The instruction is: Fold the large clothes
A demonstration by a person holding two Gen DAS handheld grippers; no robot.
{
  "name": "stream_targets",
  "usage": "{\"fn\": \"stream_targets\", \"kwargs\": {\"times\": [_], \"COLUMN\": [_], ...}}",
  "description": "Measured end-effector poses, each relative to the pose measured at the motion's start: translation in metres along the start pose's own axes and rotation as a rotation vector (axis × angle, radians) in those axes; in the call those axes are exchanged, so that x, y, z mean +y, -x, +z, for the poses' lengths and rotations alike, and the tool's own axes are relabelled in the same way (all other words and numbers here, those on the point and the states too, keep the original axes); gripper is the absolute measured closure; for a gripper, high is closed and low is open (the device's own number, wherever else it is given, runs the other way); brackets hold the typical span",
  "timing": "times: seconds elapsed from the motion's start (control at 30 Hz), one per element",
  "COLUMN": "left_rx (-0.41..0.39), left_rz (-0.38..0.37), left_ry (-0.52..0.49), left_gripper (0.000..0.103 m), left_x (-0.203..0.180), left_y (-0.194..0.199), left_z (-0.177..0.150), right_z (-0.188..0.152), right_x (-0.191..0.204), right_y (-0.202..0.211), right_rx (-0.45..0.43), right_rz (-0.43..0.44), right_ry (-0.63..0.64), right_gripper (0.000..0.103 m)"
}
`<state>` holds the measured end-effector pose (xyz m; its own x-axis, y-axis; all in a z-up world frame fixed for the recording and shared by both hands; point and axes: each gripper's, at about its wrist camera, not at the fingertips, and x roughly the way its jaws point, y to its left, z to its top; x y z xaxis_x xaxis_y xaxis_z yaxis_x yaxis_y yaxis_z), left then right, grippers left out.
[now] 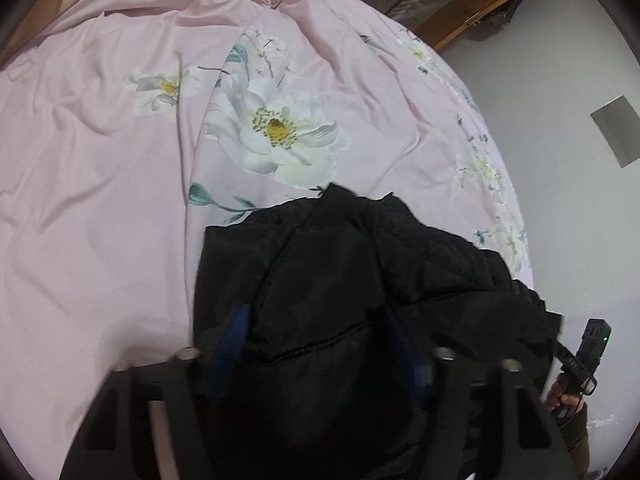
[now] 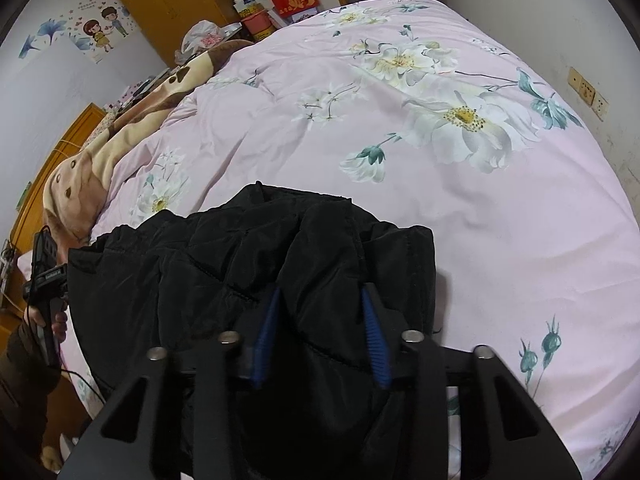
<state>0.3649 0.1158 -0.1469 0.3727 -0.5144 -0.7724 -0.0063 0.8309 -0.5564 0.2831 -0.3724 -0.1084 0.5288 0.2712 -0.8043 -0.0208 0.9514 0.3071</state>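
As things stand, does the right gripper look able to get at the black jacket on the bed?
Yes, it seems so: the right gripper already has a fold of the black jacket bunched between its blue fingers, and nothing lies between them on the pink quilt.

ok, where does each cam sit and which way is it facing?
Left wrist: on the left gripper, angled down at the black jacket on the pink quilt; right hand at lower right.
Right wrist: on the right gripper, angled down at the jacket; left hand at the left edge.
Shared: jacket and quilt.
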Motion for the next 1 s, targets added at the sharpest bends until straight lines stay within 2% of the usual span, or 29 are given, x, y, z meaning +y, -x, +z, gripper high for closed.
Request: {"fn": "stream_targets", "kwargs": {"times": [0.03,0.07,0.13,0.27,0.37,0.47,0.6,0.67,0.8,0.87,1.0], "left_rx": [-0.009,-0.012,-0.046,-0.169,-0.208,-0.167,-0.081,-0.071,-0.051,-0.048,-0.046], "left_rz": [0.01,0.014,0.025,0.017,0.057,0.108,0.209,0.215,0.226,0.219,0.255], "left_ry": [0.004,0.005,0.018,-0.021,-0.07,-0.064,-0.073,-0.088,-0.099,-0.088,-0.097], "left_gripper": [0.059,0.064,0.077,0.08,0.08,0.08,0.076,0.074,0.073,0.073,0.071], "left_x": [-0.001,-0.002,-0.005,-0.02,-0.033,-0.033,-0.028,-0.025,-0.02,-0.016,-0.019], "left_y": [0.003,0.004,0.014,0.042,0.047,0.025,-0.02,-0.031,-0.043,-0.046,-0.056], "left_z": [0.0,0.0,0.001,0.006,0.012,0.019,0.018,0.018,0.017,0.015,0.013], "right_z": [0.0,0.0,0.003,0.014,0.022,0.026,0.023,0.02,0.015,0.014,0.012], "right_x": [0.002,0.005,0.011,0.021,0.028,0.022,0.007,-0.002,-0.008,-0.012,-0.008], "right_y": [0.003,0.007,0.018,0.052,0.058,0.04,-0.007,-0.03,-0.064,-0.072,-0.08], "right_rx": [-0.011,-0.025,-0.068,-0.203,-0.233,-0.19,-0.072,0.007,0.106,0.13,0.156], "right_rz": [-0.01,-0.018,-0.034,-0.047,-0.073,-0.12,-0.178,-0.199,-0.218,-0.2,-0.246], "right_ry": [0.013,0.025,0.05,0.068,0.092,0.081,0.05,0.017,0.016,-0.005,0.027], "right_gripper": [0.079,0.085,0.089,0.091,0.091,0.091,0.09,0.09,0.088,0.087,0.086]}}
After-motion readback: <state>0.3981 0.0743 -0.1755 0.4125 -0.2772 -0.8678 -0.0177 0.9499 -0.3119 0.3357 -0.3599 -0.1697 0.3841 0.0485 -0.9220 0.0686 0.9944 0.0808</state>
